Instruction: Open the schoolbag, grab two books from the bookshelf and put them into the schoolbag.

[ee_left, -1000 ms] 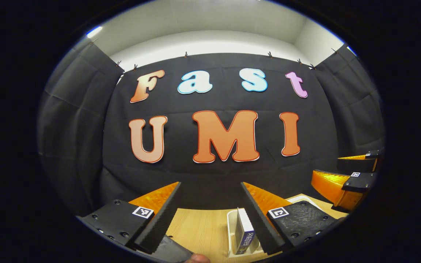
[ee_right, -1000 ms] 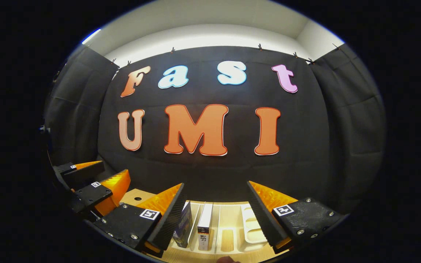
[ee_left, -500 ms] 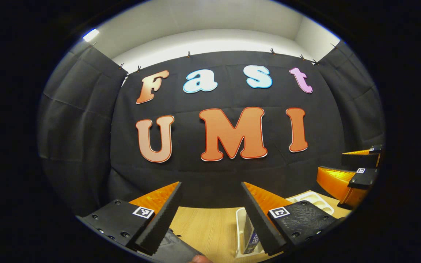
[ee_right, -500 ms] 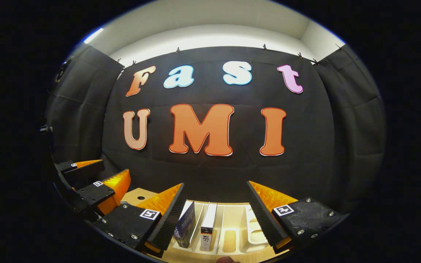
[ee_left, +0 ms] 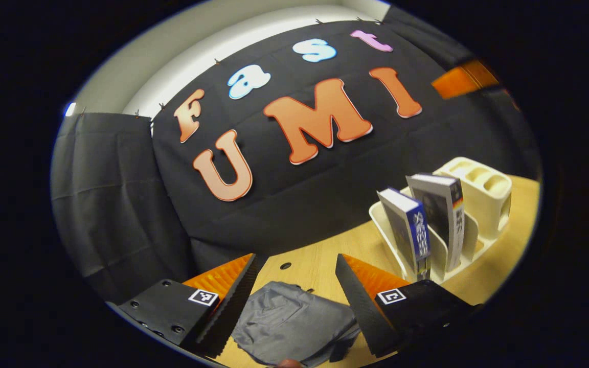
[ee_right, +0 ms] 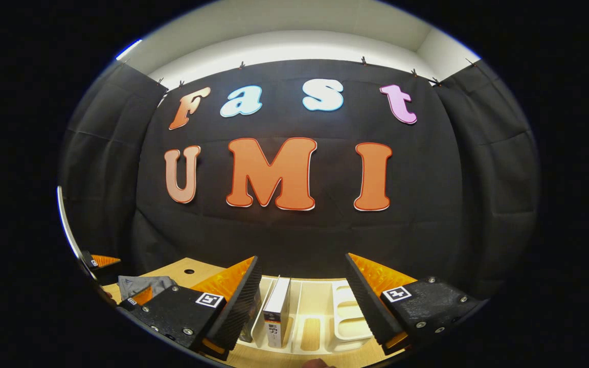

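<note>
- Two books stood in the bookshelf; the schoolbag lay shut.
- Both hand-held grippers, left and right, gaped, empty.
- Slack fabric might slip the fingers.

Open R claw above bookshelf

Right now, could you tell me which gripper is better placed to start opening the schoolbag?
Left. The left gripper hangs open over the grey schoolbag; the right gripper faces the bookshelf instead.

Matt grey cloth schoolbag, smooth plastic bookshelf, pale wood-grain table.
</note>
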### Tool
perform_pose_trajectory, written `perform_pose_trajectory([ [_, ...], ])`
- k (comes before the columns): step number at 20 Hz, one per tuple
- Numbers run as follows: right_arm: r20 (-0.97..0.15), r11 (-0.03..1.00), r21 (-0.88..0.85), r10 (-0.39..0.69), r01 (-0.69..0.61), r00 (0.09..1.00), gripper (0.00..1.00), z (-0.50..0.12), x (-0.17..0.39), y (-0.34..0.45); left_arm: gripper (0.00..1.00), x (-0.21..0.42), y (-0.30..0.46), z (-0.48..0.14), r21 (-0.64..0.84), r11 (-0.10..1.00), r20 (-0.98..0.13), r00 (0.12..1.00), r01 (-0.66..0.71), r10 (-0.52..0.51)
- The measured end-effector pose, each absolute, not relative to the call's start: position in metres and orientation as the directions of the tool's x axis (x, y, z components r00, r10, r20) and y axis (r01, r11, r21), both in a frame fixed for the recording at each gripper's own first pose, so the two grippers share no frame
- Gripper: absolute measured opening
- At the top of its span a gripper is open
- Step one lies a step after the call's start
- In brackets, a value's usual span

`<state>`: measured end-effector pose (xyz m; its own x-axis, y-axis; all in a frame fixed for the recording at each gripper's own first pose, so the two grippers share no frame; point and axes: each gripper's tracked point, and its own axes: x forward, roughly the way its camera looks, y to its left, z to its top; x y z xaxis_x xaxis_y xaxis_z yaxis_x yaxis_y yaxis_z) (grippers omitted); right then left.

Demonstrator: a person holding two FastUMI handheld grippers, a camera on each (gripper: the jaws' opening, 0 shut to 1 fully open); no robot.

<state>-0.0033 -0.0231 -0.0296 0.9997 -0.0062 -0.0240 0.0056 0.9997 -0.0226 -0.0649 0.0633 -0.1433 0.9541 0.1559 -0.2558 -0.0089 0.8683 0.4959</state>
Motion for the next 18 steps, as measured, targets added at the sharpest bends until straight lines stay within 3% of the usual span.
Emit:
perform_pose_trajectory([
  [3, -0.031, 0.999, -0.033, -0.023, 0.022, 0.999, 0.97, -0.037, -0.005, -0.039, 0.96, -0.082, 0.075, -0.211, 0.631, 0.771, -0.361, 0.913, 0.090, 0.189],
  [8, -0.045, 0.999, -0.037, -0.021, 0.020, 0.999, 0.97, -0.044, -0.006, -0.052, 0.95, -0.107, 0.103, -0.280, 0.720, 0.666, -0.470, 0.844, 0.196, 0.259],
  [15, -0.060, 0.999, -0.038, -0.004, 0.001, 0.998, 0.97, -0.053, -0.001, -0.060, 0.95, -0.123, 0.101, -0.308, 0.771, 0.569, -0.500, 0.825, 0.286, 0.263],
  [18, -0.065, 1.000, -0.026, 0.004, -0.006, 0.998, 0.97, -0.056, 0.004, -0.062, 0.94, -0.121, 0.117, -0.314, 0.799, 0.538, -0.491, 0.807, 0.269, 0.327],
])
